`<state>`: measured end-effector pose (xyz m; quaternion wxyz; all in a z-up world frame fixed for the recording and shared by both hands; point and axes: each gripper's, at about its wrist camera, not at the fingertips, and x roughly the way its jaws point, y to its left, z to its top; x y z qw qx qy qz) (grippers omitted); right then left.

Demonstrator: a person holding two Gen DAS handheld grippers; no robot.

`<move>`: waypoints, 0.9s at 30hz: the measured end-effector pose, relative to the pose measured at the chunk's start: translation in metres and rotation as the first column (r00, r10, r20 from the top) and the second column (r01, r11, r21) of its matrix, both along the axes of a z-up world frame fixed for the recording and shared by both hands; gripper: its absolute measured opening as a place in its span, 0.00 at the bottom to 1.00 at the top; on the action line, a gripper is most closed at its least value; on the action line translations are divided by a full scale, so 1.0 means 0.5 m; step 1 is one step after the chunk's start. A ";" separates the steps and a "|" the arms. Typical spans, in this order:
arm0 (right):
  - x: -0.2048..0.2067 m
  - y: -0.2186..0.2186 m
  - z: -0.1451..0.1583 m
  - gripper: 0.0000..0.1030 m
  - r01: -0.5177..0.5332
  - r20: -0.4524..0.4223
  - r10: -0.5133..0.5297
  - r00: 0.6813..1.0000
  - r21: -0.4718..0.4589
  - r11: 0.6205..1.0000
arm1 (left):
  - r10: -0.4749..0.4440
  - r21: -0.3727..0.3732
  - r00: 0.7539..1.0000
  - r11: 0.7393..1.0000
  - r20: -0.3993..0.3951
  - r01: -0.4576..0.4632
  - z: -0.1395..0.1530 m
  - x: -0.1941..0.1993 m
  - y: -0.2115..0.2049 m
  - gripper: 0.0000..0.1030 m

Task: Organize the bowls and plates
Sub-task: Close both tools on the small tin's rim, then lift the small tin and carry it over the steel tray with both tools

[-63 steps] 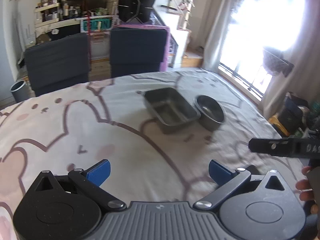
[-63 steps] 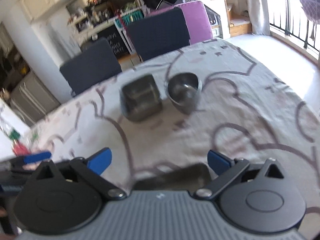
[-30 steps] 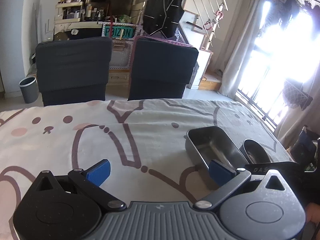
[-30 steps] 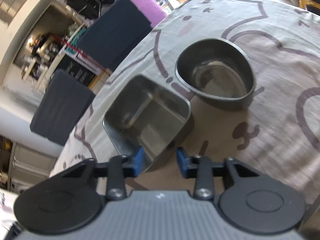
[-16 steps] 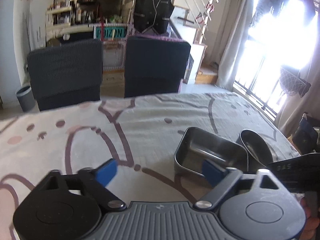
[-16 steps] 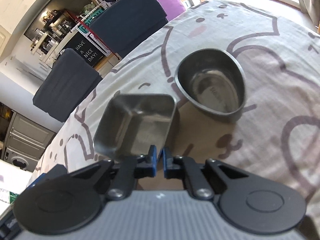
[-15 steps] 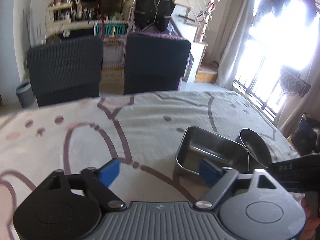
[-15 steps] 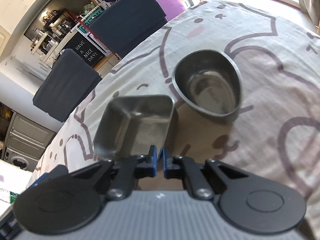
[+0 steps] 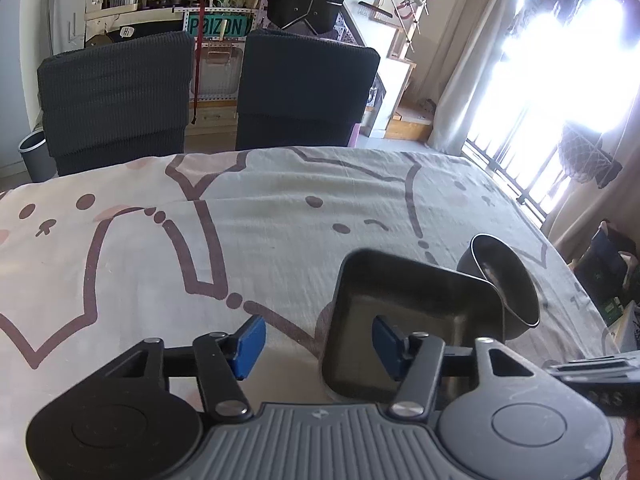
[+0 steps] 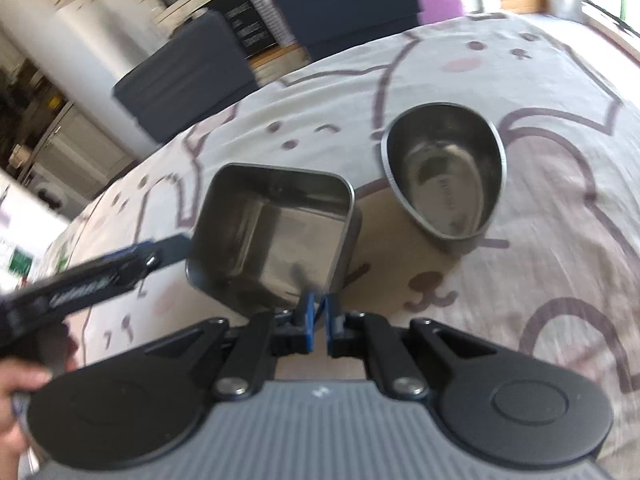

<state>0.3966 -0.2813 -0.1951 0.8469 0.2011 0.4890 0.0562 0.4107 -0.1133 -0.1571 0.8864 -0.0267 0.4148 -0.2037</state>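
A rectangular steel tray rests on the cat-print tablecloth with an oval steel bowl just right of it. My right gripper is shut on the tray's near rim, and the tray is tipped up on that side. My left gripper straddles the tray's left wall, one blue pad inside and one outside. Its jaws are closing and the pads stand clear of the wall. In the right wrist view the left gripper reaches in from the left.
Two dark chairs stand behind the table's far edge. The tablecloth stretches bare to the left. A bright window and bags lie beyond the right edge. A hand holds the left gripper.
The right gripper shut on the tray's near rim, rolled and raised it a little. The left gripper narrowed and came down over the tray's left wall.
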 end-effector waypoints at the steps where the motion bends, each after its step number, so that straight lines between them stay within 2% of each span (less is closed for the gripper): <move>1: -0.004 0.000 0.002 0.06 -0.023 -0.001 0.023 1.000 -0.005 1.000 | 0.000 0.002 1.000 1.000 -0.003 0.000 -0.002 0.000 -0.002 0.53; 3: -0.012 -0.005 0.005 0.06 -0.056 -0.009 0.056 0.998 0.000 0.998 | -0.005 0.015 1.000 1.000 -0.017 0.005 -0.006 0.001 -0.006 0.48; 7: -0.017 -0.016 0.005 0.07 -0.051 -0.013 0.051 0.999 -0.006 0.999 | -0.008 0.031 0.996 0.999 -0.090 0.011 -0.023 0.006 -0.015 0.25; 14: -0.012 -0.016 -0.004 0.17 0.025 0.015 -0.024 1.000 -0.040 0.999 | 0.001 0.002 0.994 1.000 -0.108 -0.001 -0.029 0.006 -0.018 0.22; 16: -0.004 -0.018 -0.012 0.18 0.062 0.017 -0.061 0.998 -0.045 0.997 | -0.015 0.004 0.992 1.000 -0.129 0.015 -0.029 0.008 -0.019 0.05; 17: -0.001 -0.020 -0.015 0.18 0.078 0.020 -0.077 0.997 -0.038 0.996 | -0.035 0.005 0.988 0.999 -0.148 0.037 -0.029 0.007 -0.021 0.02; 19: 0.006 -0.024 -0.022 0.19 0.099 0.025 -0.098 0.995 -0.020 0.995 | -0.073 0.039 0.983 0.996 -0.170 0.081 -0.025 0.002 -0.029 0.03; 21: 0.010 -0.026 -0.024 0.13 0.119 0.021 -0.118 0.993 -0.003 0.993 | -0.102 0.049 0.978 0.992 -0.182 0.113 -0.022 -0.003 -0.031 0.05; 22: 0.015 -0.025 -0.025 0.09 0.120 0.020 -0.120 0.993 -0.002 0.993 | -0.101 0.043 0.977 0.993 -0.187 0.111 -0.023 -0.003 -0.029 0.05; 27: 0.024 -0.012 -0.022 0.09 0.119 0.032 -0.118 0.992 -0.031 0.992 | -0.038 -0.007 0.989 0.999 -0.141 0.038 -0.025 0.004 -0.019 0.05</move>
